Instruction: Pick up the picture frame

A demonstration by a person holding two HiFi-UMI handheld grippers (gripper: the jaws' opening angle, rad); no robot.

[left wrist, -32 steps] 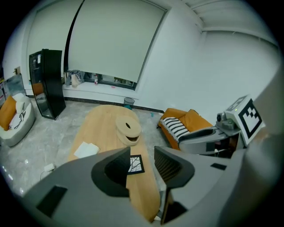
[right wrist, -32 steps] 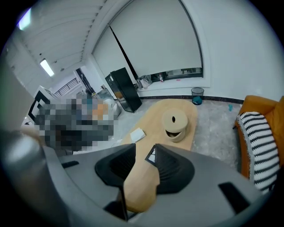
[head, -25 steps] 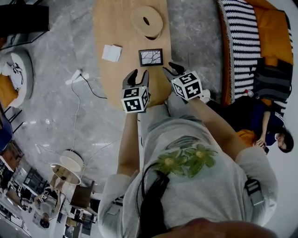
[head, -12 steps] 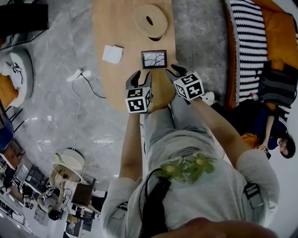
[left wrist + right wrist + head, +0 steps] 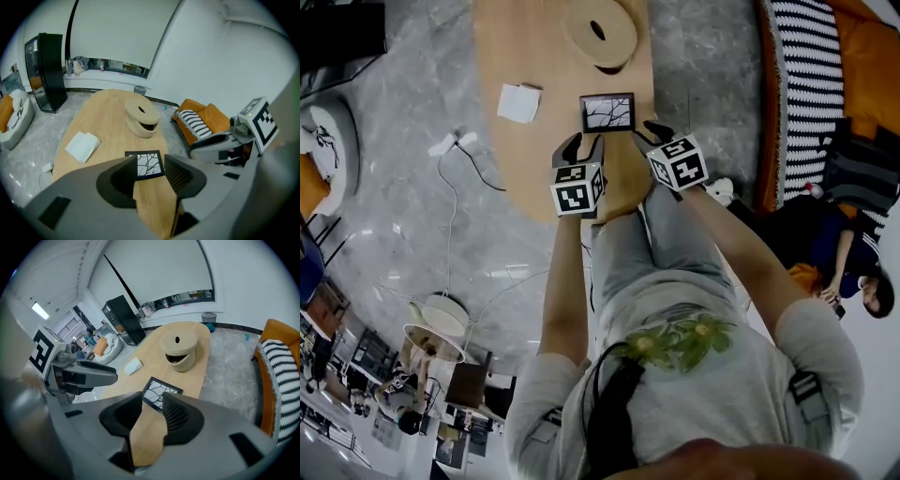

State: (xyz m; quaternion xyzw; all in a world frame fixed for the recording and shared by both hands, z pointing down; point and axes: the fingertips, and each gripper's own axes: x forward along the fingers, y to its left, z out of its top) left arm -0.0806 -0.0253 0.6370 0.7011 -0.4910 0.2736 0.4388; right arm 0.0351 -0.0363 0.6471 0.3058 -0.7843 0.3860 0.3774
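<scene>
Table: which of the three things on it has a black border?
The picture frame: a flat rectangle with a black border round a pale branch pattern. The folded sheet is plain white, and the round box is all beige.

My head camera looks steeply down past my chest. My left gripper [image 5: 584, 143] and right gripper [image 5: 654, 131] sit mid-picture, with the table [image 5: 534, 159] beyond my fingertips. Each gripper camera rides close behind my fingers [image 5: 180, 174], looking along them, forward and downward. Both share the stretch ahead of the fingertips: the frame [image 5: 149, 165] nearest, then the bowl [image 5: 141, 117], the napkin [image 5: 82, 146] off to the left. Each also catches the other gripper at its edge.
</scene>
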